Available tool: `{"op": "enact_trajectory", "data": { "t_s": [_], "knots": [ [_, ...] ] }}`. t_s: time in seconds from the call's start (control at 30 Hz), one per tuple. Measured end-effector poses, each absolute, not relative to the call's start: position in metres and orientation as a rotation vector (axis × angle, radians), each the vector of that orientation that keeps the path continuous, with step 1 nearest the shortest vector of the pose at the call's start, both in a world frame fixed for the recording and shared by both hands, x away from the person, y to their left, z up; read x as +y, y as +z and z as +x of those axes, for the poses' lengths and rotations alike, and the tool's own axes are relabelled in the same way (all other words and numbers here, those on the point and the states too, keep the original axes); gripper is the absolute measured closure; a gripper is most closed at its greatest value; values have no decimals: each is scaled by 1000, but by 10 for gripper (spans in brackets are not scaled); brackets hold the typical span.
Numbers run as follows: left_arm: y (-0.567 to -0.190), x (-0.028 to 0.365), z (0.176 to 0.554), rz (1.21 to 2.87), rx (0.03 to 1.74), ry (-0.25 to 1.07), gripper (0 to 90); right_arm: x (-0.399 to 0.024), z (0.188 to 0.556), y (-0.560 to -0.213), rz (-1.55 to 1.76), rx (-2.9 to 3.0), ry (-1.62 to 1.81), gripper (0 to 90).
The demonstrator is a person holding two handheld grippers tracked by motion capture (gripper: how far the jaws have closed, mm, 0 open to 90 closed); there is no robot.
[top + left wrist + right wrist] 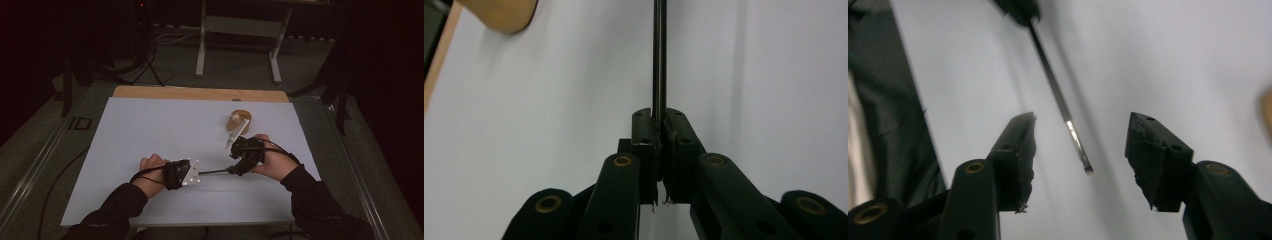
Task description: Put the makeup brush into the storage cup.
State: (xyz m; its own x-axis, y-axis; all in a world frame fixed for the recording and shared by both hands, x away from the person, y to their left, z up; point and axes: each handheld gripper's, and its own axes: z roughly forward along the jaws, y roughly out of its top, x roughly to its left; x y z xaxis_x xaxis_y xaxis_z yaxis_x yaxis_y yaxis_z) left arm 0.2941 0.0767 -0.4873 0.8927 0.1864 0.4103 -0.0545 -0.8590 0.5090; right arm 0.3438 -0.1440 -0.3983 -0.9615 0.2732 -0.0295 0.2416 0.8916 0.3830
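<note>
Left gripper (659, 131) clamped on thin rod (659, 55); rod tip between spread, untouching right gripper (1080, 150) jaws.

A pale grey-white tabletop (150, 150) with a light wooden strip along its far edge carries a tan wooden holder (239, 121) near the far right corner. A slim dark metal rod (1058, 95) with a bright silver tip crosses the white surface. The left gripper (659, 125) and right gripper (1080, 145) are matte black with brass-coloured rivets. The person's sleeves (115, 207) are black; the floor is dull grey-green.
</note>
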Motion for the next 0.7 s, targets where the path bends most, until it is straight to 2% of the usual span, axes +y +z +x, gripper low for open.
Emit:
{"op": "enact_trajectory", "data": {
  "t_s": [0.1, 0.7],
  "knots": [
    [-487, 78, 297, 2513, 153, 575, 856, -150, 343, -390, 446, 2886, 683, 407],
    [-482, 82, 307, 2362, 417, 362, 856, -166, 325, -367, 564, 2614, 903, 380]
  ]
}}
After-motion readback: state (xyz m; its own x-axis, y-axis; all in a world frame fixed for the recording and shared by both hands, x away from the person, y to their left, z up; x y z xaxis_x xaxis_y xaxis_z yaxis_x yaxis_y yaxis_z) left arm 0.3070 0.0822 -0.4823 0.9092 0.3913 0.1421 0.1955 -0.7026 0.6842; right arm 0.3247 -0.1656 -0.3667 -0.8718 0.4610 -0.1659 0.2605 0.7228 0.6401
